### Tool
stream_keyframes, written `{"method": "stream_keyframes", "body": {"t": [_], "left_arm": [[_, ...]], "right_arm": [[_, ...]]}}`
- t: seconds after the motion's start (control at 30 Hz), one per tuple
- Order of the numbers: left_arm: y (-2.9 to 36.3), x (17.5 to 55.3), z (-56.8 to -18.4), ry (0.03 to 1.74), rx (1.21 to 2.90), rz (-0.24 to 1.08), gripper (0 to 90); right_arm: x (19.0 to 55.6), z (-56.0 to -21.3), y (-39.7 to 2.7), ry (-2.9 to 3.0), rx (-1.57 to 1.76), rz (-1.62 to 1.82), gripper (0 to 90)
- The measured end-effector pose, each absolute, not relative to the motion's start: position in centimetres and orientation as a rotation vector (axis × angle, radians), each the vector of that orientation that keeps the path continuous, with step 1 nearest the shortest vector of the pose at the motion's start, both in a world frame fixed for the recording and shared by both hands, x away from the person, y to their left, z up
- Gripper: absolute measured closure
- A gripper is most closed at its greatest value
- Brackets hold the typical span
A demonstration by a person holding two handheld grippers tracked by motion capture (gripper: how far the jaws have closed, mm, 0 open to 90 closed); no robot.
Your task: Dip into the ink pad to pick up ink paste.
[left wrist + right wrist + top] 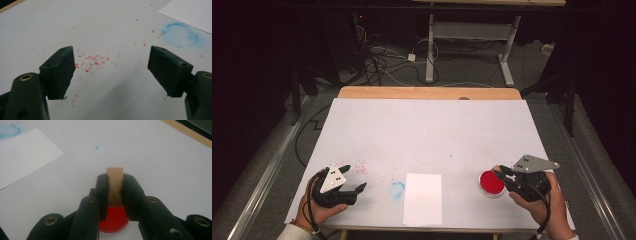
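We are gripping a wooden stamp (115, 182) with the right gripper (114, 192) directly above the red ink pad (492, 182), probably just touching it, though the jaws are hiding the contact. The left gripper (111, 72) is resting released, well left of the pad. Pressing off-centre, we are risking tipping the pad and smearing more red.
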State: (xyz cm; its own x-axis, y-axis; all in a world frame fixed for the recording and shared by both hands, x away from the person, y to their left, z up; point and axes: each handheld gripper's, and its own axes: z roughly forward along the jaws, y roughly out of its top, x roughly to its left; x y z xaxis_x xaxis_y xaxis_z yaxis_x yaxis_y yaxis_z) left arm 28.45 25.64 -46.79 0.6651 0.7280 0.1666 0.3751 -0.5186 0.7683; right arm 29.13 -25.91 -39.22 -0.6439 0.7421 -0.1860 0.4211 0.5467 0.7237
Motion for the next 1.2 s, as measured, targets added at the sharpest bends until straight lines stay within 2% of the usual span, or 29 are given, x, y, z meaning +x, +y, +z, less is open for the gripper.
{"method": "stream_keyframes", "body": {"t": [0.63, 1.2], "left_arm": [[25.6, 28.5, -46.9, 0.846, 2.162, 0.62, 21.1], [25.9, 28.5, -47.1, 0.856, 2.157, 0.603, 21.0]], "right_arm": [[30.4, -42.2, -25.0, 2.425, 0.969, 0.769, 76.2], [30.6, -42.2, -23.4, 2.455, 0.922, 0.796, 76.2]]}}
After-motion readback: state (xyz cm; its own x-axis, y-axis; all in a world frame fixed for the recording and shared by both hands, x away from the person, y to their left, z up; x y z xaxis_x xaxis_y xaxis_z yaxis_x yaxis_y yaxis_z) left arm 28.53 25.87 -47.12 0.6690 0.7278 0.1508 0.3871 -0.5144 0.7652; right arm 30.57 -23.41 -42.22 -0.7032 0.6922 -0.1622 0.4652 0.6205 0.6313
